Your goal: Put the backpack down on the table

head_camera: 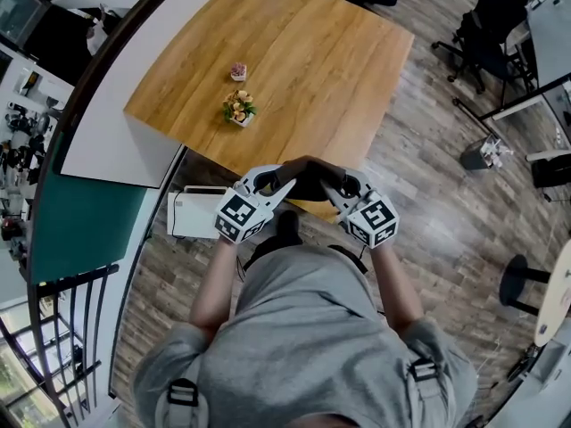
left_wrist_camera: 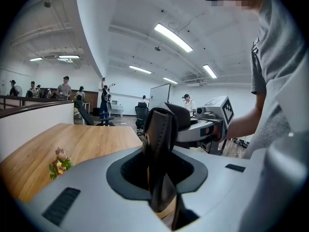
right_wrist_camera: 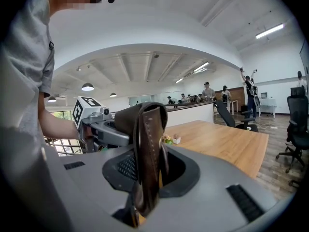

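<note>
Left gripper (head_camera: 278, 183) and right gripper (head_camera: 337, 185) each had jaws clamped on the dark leather backpack strap (head_camera: 310, 173) stretched between them; the wooden counter (head_camera: 303, 61) lay just ahead, below the jaws.

You wear a grey short-sleeved T-shirt (head_camera: 308, 328), with one black buckle (head_camera: 182, 392) at each shoulder (webbing grey too). Your left gripper (head_camera: 284, 182) and right gripper (head_camera: 335, 184) have pale grey shells and dark jaw recesses. Each has a black-and-white marker cube (head_camera: 239, 214).

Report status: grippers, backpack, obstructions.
Both shut on leather straps: left gripper, right gripper. Not down: backpack held at near edge of table. Farther in, left of path: flower pot, small pot.
</note>
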Action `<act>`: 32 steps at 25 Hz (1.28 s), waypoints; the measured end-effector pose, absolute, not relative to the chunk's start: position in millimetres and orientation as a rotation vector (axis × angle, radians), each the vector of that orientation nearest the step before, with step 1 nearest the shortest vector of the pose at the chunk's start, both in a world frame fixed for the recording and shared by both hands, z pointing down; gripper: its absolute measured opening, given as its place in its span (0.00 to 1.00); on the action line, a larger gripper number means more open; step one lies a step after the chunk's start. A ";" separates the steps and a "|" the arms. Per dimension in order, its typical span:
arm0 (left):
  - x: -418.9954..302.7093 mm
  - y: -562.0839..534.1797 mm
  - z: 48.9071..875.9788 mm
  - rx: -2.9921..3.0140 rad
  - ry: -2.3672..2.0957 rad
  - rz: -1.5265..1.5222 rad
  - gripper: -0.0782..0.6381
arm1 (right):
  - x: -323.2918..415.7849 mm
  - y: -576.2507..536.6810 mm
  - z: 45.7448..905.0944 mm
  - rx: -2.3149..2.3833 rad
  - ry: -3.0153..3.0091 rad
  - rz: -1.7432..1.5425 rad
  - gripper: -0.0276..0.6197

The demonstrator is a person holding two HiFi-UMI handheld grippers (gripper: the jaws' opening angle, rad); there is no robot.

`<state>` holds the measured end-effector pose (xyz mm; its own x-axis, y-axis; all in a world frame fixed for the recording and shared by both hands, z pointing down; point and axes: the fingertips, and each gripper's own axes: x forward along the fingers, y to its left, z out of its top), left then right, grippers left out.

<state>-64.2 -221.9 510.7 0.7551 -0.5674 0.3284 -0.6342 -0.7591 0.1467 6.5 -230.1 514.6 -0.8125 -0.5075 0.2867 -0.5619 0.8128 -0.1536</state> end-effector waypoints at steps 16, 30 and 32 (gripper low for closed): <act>-82.9 -270.8 522.4 2.777 -0.808 0.412 0.25 | -12.5 -271.5 524.7 0.973 -2.707 0.289 0.16; -86.2 -280.3 522.3 2.773 -0.842 0.443 0.26 | -16.6 -282.5 524.6 0.943 -2.699 0.280 0.16; -85.1 -284.3 523.4 2.777 -0.847 0.458 0.26 | -15.8 -286.3 525.2 0.939 -2.696 0.272 0.16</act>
